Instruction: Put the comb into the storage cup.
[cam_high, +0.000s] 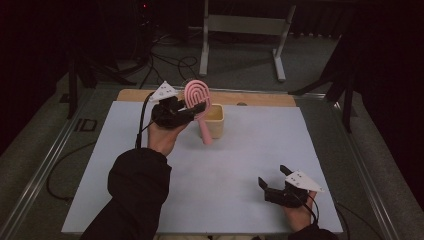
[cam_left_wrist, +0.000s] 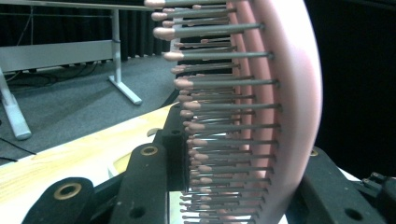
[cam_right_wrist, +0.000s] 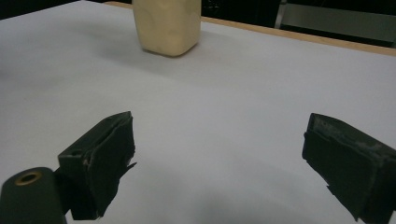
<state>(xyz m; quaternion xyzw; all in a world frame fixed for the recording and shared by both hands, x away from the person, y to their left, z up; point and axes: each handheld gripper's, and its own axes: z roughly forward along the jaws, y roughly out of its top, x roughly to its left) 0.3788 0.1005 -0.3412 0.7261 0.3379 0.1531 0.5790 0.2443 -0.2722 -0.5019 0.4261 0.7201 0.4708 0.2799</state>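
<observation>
Lab or recording studio, not home. Dark room, black curtains behind. Grey carpet floor (cam_high: 240, 65) with loose black cables (cam_high: 165, 62) trailing across it. Desk (cam_high: 225, 165) with pale sheet over wooden top, set in metal frame rail (cam_high: 45, 165). White metal stand legs (cam_high: 277, 50) beyond desk. Black tripod-like legs (cam_high: 345, 85) at both sides. Small red indicator light (cam_high: 145, 6) on equipment in far dark.

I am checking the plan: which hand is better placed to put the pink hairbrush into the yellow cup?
Left. The left gripper already clamps the pink hairbrush beside the yellow cup; the right gripper rests open, far away.
</observation>
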